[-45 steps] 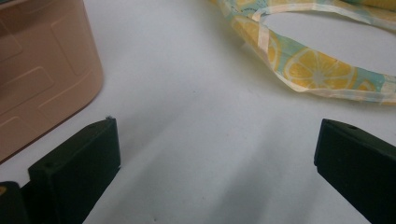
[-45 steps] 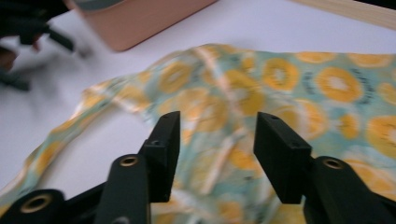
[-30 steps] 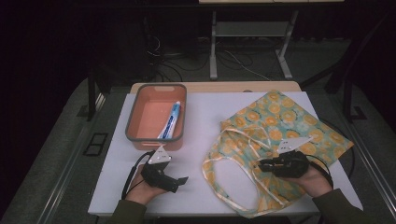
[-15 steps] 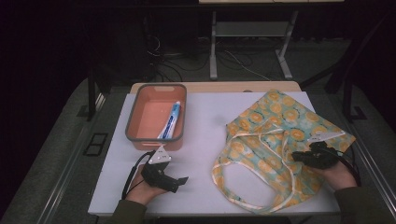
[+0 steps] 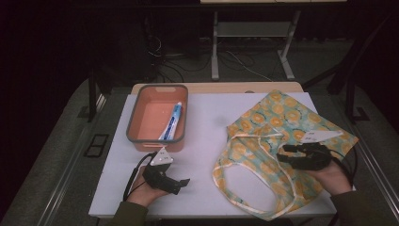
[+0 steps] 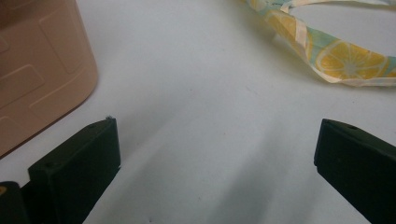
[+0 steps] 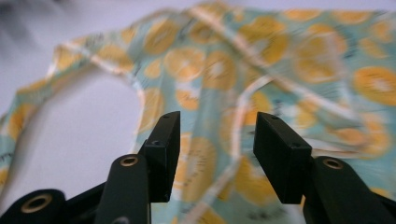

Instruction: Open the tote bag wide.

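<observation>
On the right part of the white surface (image 5: 207, 136) lies a cloth bag (image 5: 282, 122) with a lemon print, flat, its pale handles (image 5: 235, 169) spread toward the person. The right claw (image 5: 283, 153) hovers just above the bag, near its right edge; its jaws have just been opening and now stand half apart, with nothing between them, only the fabric (image 7: 289, 70) under them. The left claw (image 5: 183, 182) rests on the surface just before the orange bin (image 5: 136, 115), jaws wide apart and holding nothing. A toothpaste tube (image 5: 172, 121) lies inside the bin.
</observation>
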{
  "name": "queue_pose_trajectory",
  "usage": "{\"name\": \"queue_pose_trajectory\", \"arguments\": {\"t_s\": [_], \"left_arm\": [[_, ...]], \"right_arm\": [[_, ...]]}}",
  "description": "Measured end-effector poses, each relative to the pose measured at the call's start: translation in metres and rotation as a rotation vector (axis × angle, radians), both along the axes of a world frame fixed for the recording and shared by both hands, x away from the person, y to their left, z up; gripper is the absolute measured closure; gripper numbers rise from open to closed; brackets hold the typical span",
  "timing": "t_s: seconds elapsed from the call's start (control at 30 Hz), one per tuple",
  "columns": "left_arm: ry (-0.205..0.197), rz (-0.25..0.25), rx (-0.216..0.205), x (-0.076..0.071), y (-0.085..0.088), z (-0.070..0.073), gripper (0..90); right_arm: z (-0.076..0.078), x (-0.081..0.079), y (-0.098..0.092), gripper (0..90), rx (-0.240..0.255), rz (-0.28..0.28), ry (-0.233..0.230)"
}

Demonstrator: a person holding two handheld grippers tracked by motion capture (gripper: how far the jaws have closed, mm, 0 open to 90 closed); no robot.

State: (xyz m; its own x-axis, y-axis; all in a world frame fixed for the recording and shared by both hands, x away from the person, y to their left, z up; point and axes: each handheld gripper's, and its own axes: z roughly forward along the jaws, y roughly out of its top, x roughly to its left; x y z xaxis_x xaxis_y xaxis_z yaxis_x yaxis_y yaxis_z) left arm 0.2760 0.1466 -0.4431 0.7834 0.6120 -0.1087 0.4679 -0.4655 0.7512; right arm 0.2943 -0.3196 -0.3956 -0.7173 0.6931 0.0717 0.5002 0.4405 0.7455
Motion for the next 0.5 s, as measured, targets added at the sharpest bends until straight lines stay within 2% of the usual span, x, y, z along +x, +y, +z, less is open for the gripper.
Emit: {"name": "queue_pose_trajectory", "arguments": {"t_s": [0.03,0.07,0.13,0.17,0.37,0.4,0.43,0.47,0.5], "left_arm": [[0.0,0.0,-0.001,0.0,0.0,0.0,0.0],[0.0,-0.001,-0.001,0.0,0.0,0.0,0.0],[0.0,-0.002,-0.001,0.0,0.0,0.0,0.0],[0.0,-0.002,-0.001,0.0,0.0,0.0,0.0],[0.002,-0.005,-0.002,0.0,0.0,0.0,0.0],[0.003,-0.004,-0.004,0.0,-0.001,0.0,0.0],[0.003,-0.004,-0.004,0.0,-0.001,0.0,0.0],[0.003,-0.004,-0.005,0.0,-0.001,0.0,0.0],[0.003,-0.004,-0.005,0.0,-0.001,0.0,0.0]], "right_arm": [[-0.005,0.001,0.007,49.8,-0.023,0.013,0.012],[-0.019,0.007,0.017,48.3,-0.075,0.032,0.042],[-0.024,0.01,0.019,47.2,-0.089,0.036,0.045],[-0.033,0.014,0.023,45.3,-0.118,0.047,0.06],[-0.046,0.02,0.027,38.6,-0.141,0.076,0.082],[-0.049,0.021,0.028,40.4,-0.162,0.073,0.082],[-0.049,0.021,0.028,40.4,-0.162,0.073,0.082],[-0.05,0.022,0.028,46.1,-0.158,0.07,0.078],[-0.05,0.024,0.024,60.4,-0.14,0.059,0.073]]}}
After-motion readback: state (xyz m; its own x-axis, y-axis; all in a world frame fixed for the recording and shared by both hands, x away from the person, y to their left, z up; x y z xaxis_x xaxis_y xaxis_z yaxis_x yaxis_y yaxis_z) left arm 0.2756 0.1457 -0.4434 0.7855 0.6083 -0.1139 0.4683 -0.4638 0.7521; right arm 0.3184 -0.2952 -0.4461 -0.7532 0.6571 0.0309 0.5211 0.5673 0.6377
